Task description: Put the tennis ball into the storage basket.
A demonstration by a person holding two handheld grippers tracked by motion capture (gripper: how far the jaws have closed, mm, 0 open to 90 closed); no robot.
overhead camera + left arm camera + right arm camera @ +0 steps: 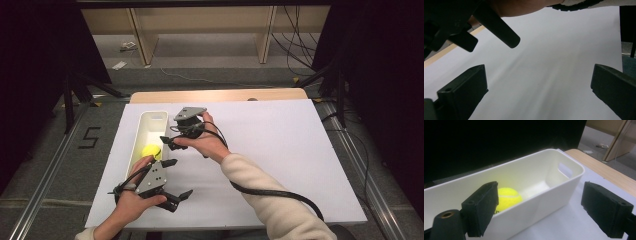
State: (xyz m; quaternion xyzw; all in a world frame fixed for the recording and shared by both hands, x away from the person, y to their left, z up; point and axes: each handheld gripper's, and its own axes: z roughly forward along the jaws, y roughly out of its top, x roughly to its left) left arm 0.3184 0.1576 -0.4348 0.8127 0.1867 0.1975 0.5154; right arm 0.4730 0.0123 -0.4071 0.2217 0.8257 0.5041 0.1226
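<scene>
Item: tennis ball (151, 151), yellow. Loc: inside white bin (150, 120), near end closest to person, resting on bin floor; free of both grippers. Seen again in right gripper view (509, 198), low behind near wall.

Container: bin (564, 185), long, narrow, handle slot at far end; sits on white board (280, 150) at its left edge, lengthwise away from person. Probably holds ball so it can't roll.

Right gripper (170, 141): just beside bin's right wall, above rim level, jaws spread wide, nothing between. Faces bin; looks placed either to reach in for ball or just clear of it. Can't tell which.

Left gripper (176, 179): near front of board, well apart from bin, jaws spread, empty, pointing across bare board (554, 70). Likely parked, out of the way.

Under board: wooden table (215, 95), edge visible at far side.
</scene>
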